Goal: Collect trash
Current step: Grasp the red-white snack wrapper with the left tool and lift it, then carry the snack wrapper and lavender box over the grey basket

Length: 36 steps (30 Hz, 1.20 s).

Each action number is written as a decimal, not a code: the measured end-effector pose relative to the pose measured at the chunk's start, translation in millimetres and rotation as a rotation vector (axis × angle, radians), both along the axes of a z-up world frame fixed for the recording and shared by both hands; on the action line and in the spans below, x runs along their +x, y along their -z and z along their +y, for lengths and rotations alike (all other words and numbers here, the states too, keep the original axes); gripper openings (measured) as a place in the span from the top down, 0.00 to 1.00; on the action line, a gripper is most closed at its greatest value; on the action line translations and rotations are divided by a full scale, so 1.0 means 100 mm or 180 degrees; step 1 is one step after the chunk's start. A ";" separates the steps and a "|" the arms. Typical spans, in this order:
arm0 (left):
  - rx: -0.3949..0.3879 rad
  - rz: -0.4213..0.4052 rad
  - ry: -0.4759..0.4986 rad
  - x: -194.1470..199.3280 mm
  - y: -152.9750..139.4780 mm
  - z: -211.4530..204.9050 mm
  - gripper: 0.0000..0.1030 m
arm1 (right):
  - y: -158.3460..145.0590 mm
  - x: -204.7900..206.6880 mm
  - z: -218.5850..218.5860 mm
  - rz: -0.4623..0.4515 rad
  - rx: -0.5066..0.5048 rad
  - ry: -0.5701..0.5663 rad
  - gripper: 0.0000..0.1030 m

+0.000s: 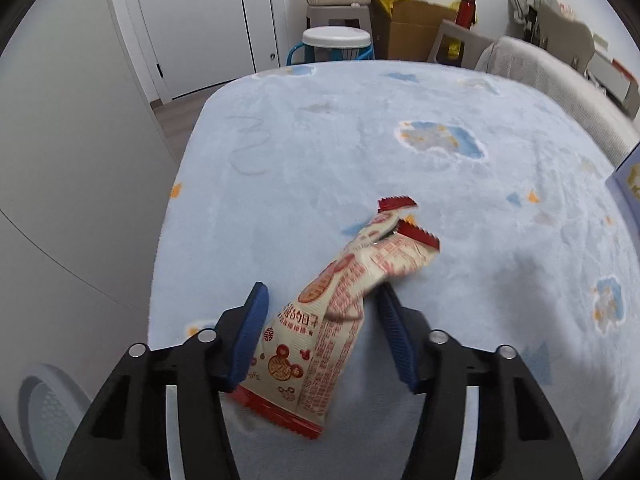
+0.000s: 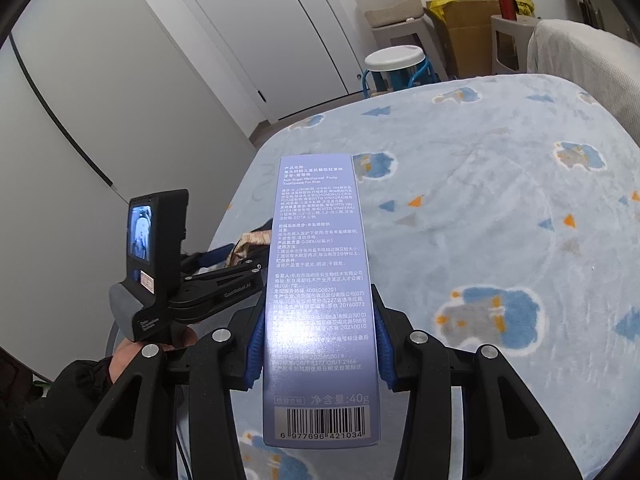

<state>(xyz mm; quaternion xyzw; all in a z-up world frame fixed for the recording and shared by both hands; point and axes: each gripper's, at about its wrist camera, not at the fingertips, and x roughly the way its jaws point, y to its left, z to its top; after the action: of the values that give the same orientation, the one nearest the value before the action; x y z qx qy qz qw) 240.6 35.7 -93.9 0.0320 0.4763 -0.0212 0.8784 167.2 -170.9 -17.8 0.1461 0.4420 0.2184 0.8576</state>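
The left gripper (image 1: 320, 312) stood apart around a light, crinkly snack wrapper (image 1: 320, 320), best pinched mid-body; the right gripper (image 2: 318, 340) clamped a stiff toothpaste box (image 2: 318, 280).

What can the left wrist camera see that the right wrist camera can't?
Only the left wrist view shows the whole red-and-cream snack wrapper lying between the left gripper's blue pads. Only the right wrist view shows the purple toothpaste box clamped in the right gripper, and a hand holding the other tool. Both show the blue blanket, white stool and cardboard box.
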 end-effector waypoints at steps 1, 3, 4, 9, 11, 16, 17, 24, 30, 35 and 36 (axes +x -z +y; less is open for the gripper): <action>-0.0049 0.0000 0.0002 -0.02 0.00 0.00 0.60 | 0.00 0.00 0.00 0.0002 -0.0001 -0.0001 0.58; -0.0050 -0.0036 -0.0022 -0.07 -0.03 -0.01 0.68 | 0.00 -0.01 -0.01 -0.0002 -0.0003 0.0001 0.58; -0.0048 -0.0055 -0.0035 -0.11 -0.05 -0.01 0.71 | 0.00 -0.01 -0.01 -0.0005 -0.0001 0.0008 0.58; -0.0088 -0.0235 -0.0104 -0.40 -0.24 0.03 0.73 | -0.01 -0.01 0.03 -0.0029 -0.0065 0.0010 0.58; -0.0004 -0.0378 -0.0137 -0.58 -0.36 0.08 0.73 | -0.01 -0.02 0.07 -0.0059 -0.0127 -0.0006 0.58; 0.0053 -0.0610 -0.0257 -0.98 -0.64 0.30 0.73 | -0.02 -0.05 0.20 -0.0076 -0.0163 -0.0087 0.58; 0.0058 -0.0658 -0.0288 -1.09 -0.71 0.36 0.73 | -0.04 -0.07 0.24 -0.0095 -0.0165 -0.0112 0.58; 0.0107 -0.0848 -0.0569 -1.70 -0.94 0.78 0.73 | -0.19 -0.22 0.64 -0.0253 -0.0177 -0.0306 0.58; 0.0134 -0.0883 -0.0811 -2.14 -0.98 1.23 0.73 | -0.24 -0.41 1.17 -0.0310 -0.0187 -0.0595 0.58; 0.0064 -0.0876 -0.1027 -2.32 -0.93 1.63 0.73 | -0.21 -0.57 1.62 -0.0301 -0.0209 -0.0811 0.58; 0.0064 -0.0878 -0.1048 -2.34 -0.91 1.68 0.73 | -0.21 -0.60 1.71 -0.0306 -0.0224 -0.0849 0.58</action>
<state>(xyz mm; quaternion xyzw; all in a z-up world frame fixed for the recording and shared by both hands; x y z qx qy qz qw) 7.0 203.7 -2.5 -0.0349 0.3506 0.1319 0.9265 107.5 0.0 3.1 0.0453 0.4233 0.3215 0.8458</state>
